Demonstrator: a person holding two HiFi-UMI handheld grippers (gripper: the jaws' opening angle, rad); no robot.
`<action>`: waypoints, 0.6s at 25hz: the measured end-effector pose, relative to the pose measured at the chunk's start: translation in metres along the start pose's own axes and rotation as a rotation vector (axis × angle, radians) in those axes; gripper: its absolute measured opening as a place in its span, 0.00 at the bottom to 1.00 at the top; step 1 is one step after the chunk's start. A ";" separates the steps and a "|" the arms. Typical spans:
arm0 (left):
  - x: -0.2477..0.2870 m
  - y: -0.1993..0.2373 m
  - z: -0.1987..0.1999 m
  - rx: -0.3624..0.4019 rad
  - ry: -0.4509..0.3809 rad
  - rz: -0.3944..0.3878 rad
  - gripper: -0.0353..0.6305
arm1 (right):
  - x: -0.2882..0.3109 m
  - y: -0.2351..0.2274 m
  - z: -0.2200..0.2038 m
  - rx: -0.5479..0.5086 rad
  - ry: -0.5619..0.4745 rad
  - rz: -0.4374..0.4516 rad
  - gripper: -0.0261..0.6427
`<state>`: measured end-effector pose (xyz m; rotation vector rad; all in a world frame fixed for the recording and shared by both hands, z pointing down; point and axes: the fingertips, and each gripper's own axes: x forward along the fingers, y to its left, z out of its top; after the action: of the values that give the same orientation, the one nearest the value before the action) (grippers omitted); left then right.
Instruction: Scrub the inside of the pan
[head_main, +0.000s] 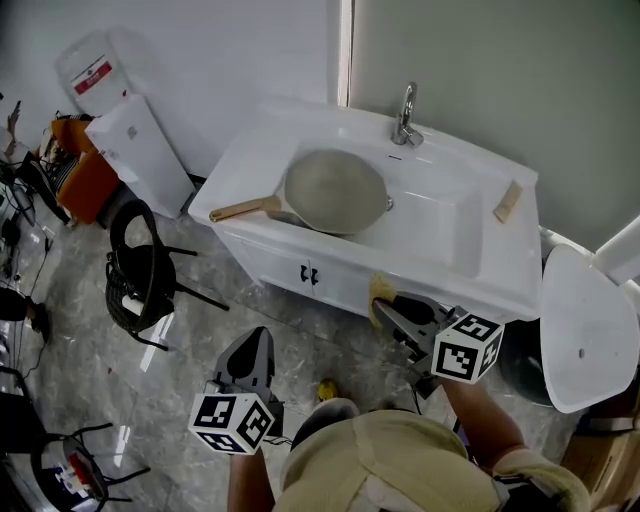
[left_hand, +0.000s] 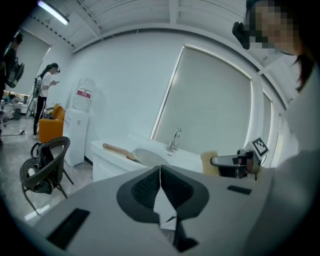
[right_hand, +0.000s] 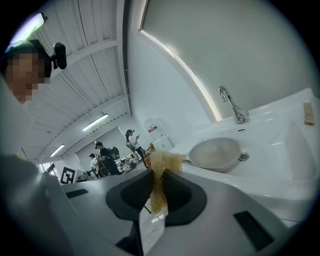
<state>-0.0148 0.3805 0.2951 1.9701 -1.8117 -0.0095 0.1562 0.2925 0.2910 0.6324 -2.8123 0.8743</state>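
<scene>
Scrubbing looks not yet begun: the pan (head_main: 335, 190) lies untouched in the sink (head_main: 432, 232) at upper centre; the right tongs (head_main: 385, 310), lower right, pinch a yellow scrub pad (head_main: 378, 290) short of it; the left tongs (head_main: 257, 338), lower left, are closed and empty.

Pan (head_main: 335, 190) in basin of sink (head_main: 470, 285), ahead of both jaw pairs – handle out over rim, straight ahead of left gripper (head_main: 256, 338). Faucet (head_main: 405, 118) behind pan. Scrub pad (head_main: 380, 292) between jaws of right gripper (head_main: 388, 310), sticking out past tips, near sink front. Block (head_main: 508, 200) on rim, ahead-right of right jaws. Chair (head_main: 140, 270) left of left jaws – dispenser (head_main: 140, 150) behind it.
</scene>
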 end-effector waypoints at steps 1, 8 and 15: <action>0.001 0.005 0.001 0.002 0.010 -0.006 0.13 | 0.006 0.001 0.001 0.002 0.001 -0.001 0.15; 0.007 0.040 0.004 0.029 0.035 -0.018 0.13 | 0.040 0.009 -0.003 0.012 0.007 -0.020 0.15; 0.034 0.054 0.003 0.071 0.069 -0.033 0.13 | 0.060 -0.006 0.013 -0.004 0.007 -0.035 0.15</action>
<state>-0.0616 0.3459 0.3206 2.0237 -1.7579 0.1124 0.1040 0.2597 0.2979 0.6746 -2.7874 0.8631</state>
